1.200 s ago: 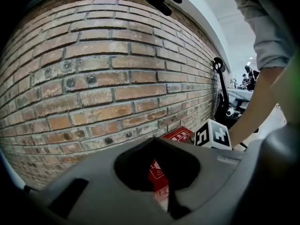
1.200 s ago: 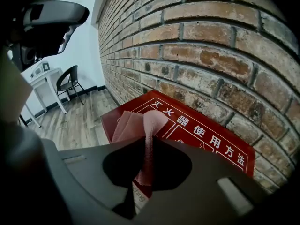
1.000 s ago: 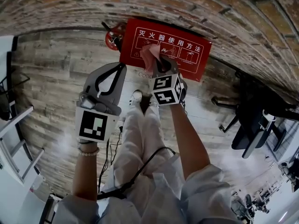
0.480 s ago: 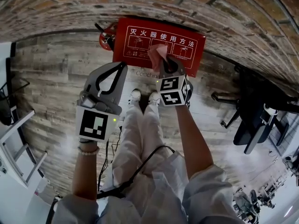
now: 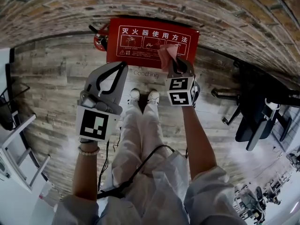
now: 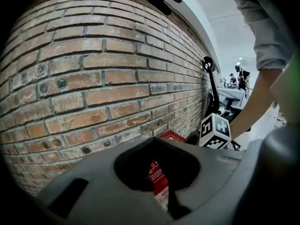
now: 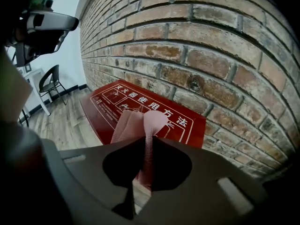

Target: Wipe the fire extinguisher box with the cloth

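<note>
The red fire extinguisher box (image 5: 140,43) with white lettering stands on the floor against the brick wall. My right gripper (image 5: 175,64) is shut on a pink cloth (image 5: 167,54), which lies against the right part of the box front. In the right gripper view the cloth (image 7: 140,123) sticks up from between the jaws in front of the box (image 7: 117,102). My left gripper (image 5: 121,67) hangs left of it, below the box, with its jaws together and nothing in them. Through its jaw opening I see a strip of the box (image 6: 158,178).
A red extinguisher (image 5: 99,37) stands at the box's left end. The person's shoes (image 5: 141,95) are on the wood floor just in front of the box. A dark office chair (image 5: 255,111) is to the right, a white rack (image 5: 14,144) to the left.
The right gripper has carried the pink cloth to the right across the box front, from its left-middle to its right part. The left gripper has stayed put.
</note>
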A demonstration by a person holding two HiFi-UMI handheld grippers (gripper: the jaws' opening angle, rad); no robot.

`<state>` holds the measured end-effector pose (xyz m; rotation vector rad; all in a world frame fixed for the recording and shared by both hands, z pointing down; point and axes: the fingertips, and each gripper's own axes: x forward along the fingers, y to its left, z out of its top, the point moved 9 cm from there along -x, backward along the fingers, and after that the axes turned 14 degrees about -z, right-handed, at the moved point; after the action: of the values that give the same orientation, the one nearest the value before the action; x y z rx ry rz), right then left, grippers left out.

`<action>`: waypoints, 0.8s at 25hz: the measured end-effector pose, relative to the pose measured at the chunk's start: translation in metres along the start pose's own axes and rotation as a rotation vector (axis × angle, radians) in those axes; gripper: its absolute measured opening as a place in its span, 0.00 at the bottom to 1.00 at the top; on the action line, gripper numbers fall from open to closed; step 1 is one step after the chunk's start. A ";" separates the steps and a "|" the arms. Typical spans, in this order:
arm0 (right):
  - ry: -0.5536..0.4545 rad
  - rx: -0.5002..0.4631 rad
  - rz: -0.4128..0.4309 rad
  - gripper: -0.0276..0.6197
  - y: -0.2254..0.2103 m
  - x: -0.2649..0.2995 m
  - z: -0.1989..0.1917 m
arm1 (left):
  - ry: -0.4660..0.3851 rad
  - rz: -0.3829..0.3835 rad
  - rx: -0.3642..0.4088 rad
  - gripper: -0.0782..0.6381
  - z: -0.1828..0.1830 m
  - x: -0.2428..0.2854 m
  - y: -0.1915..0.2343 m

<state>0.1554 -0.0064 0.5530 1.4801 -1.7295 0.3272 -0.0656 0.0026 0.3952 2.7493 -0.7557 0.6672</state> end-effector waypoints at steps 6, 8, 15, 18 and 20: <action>0.030 0.041 -0.050 0.09 -0.027 -0.004 -0.019 | 0.003 -0.019 0.008 0.11 0.005 0.009 -0.008; 0.040 0.047 -0.067 0.09 -0.035 -0.006 -0.025 | 0.002 -0.023 0.012 0.11 0.006 0.010 -0.010; 0.085 0.125 -0.124 0.09 -0.059 -0.010 -0.047 | 0.006 -0.032 0.018 0.11 0.006 0.015 -0.014; 0.102 0.139 -0.140 0.09 -0.065 -0.011 -0.054 | 0.007 -0.034 0.020 0.11 0.007 0.017 -0.015; 0.115 0.136 -0.152 0.09 -0.068 -0.012 -0.058 | 0.009 -0.037 0.022 0.11 0.007 0.018 -0.017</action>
<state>0.2407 0.0213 0.5612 1.6473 -1.5200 0.4483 -0.0406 0.0066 0.3959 2.7712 -0.6984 0.6834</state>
